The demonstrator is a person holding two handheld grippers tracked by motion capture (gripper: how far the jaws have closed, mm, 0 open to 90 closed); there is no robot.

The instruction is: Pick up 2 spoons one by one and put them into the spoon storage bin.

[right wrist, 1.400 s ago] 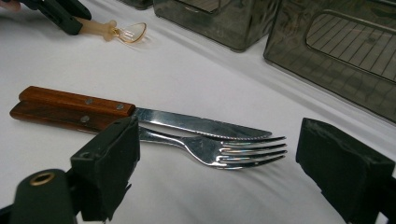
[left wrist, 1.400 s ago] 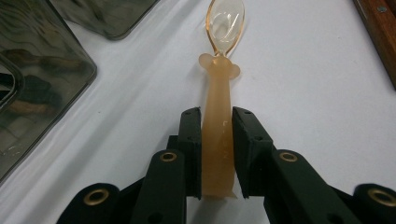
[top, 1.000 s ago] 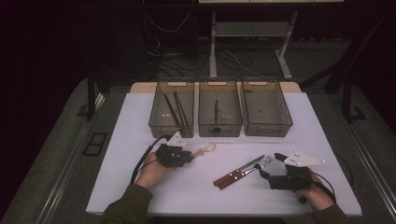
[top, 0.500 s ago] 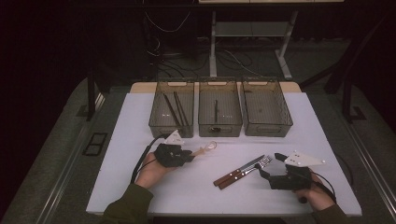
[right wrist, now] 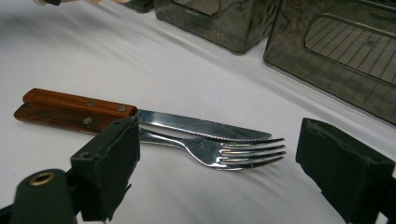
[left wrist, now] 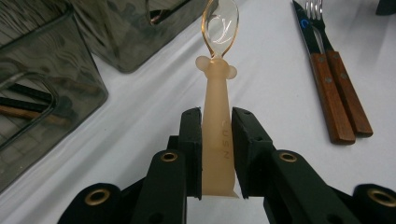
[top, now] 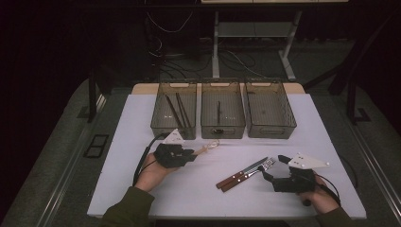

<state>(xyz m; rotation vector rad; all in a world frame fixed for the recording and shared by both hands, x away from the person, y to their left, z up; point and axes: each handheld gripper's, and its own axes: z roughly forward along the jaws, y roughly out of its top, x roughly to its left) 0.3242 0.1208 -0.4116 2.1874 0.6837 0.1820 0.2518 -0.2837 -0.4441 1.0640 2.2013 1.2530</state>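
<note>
The left gripper [top: 191, 153] has come up slightly off the white table [top: 142, 189] since a second ago, carrying the spoon [left wrist: 218, 84] with it, while the right gripper [top: 272, 169] has kept its place beside the cutlery. The left jaws stay clamped on the spoon's pale peach handle, one pad on each flat side, with the handle's squared end showing just behind the pads.

The spoon's long axis runs straight out along the line of the jaws. Its clear bowl leads, well beyond the jaw tips, and points toward the row of three smoky plastic bins [top: 222, 113] at the far side of the table; in the high view the bowl sits just short of the gap between the left and middle bins.

The right gripper's jaws stand wide apart with nothing between the pads. A knife [right wrist: 196, 125] and a fork [right wrist: 224, 151] with wooden handles lie side by side just ahead of those jaws, crosswise to them, the fork's tines reaching into the gap in front of the open pads.
</note>
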